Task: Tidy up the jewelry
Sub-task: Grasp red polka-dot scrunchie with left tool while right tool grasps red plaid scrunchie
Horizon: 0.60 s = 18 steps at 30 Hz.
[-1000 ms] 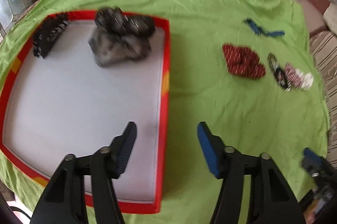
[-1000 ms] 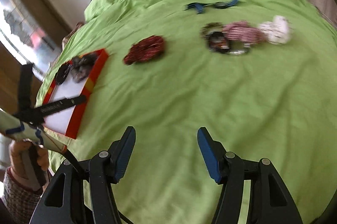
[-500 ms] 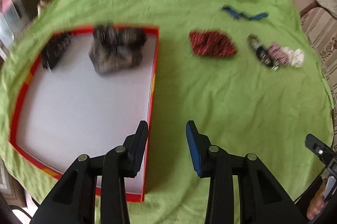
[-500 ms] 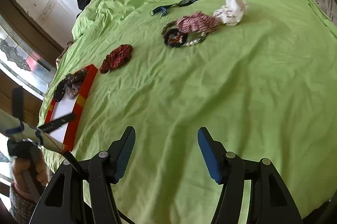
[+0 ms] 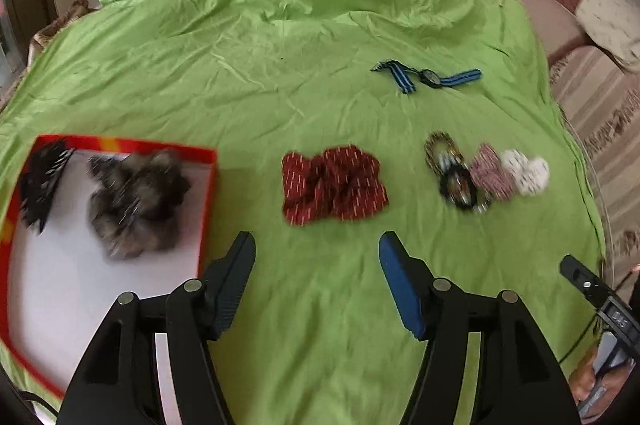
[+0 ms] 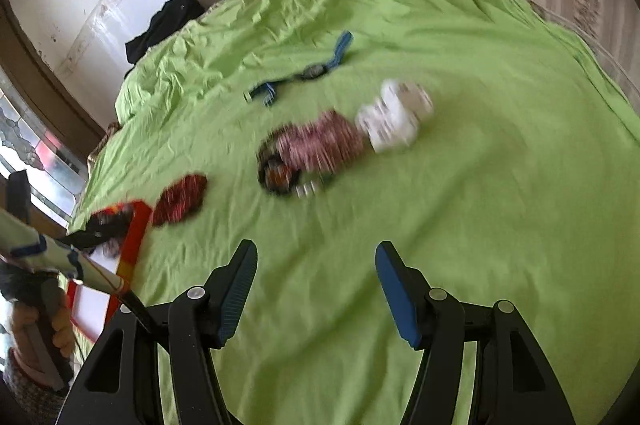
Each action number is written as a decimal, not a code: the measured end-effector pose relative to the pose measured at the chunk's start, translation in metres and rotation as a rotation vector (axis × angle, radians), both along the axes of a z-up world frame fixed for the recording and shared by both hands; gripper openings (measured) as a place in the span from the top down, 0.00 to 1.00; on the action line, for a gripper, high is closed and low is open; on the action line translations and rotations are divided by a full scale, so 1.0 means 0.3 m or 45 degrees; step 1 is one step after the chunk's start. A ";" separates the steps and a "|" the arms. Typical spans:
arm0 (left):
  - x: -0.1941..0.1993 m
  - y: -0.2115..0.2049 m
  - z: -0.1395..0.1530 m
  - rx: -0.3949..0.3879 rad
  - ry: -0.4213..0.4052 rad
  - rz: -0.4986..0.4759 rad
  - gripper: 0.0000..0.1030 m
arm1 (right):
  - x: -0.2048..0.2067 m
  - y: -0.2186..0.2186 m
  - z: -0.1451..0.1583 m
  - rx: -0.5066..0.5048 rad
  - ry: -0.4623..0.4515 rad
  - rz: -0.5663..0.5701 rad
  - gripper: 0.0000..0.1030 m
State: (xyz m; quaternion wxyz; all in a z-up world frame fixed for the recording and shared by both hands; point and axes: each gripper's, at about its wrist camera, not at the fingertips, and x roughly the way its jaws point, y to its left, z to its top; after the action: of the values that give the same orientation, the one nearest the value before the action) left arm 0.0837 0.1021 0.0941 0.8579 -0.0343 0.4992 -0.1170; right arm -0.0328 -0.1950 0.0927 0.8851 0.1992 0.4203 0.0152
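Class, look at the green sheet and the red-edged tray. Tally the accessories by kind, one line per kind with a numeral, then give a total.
Scrunchies: 4 (grey one in the tray, red one, pink one, white one)
Hair clip: 1 (black, in the tray)
Bracelets: 2 (patterned, dark)
Watch: 1 (blue strap)
Total: 8

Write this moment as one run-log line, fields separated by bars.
left gripper open, empty | right gripper open, empty | red scrunchie on green sheet, outside red tray | grey scrunchie in tray
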 end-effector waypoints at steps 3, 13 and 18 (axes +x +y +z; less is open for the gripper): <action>0.077 -0.027 -0.048 -0.016 0.040 0.009 0.39 | 0.125 0.014 0.000 -0.025 -0.012 0.036 0.36; 0.201 -0.118 -0.183 0.086 0.090 -0.069 0.39 | 0.405 0.055 -0.133 -0.138 0.088 0.049 0.36; 0.189 -0.154 -0.212 0.154 0.090 -0.120 0.66 | 0.424 0.033 -0.181 -0.119 0.145 0.023 0.81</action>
State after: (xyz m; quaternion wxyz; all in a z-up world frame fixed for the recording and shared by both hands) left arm 0.1405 0.0558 0.0304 0.8338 0.0370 0.5363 -0.1256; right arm 0.0944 -0.1851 0.0384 0.8680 0.1544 0.4719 -0.0080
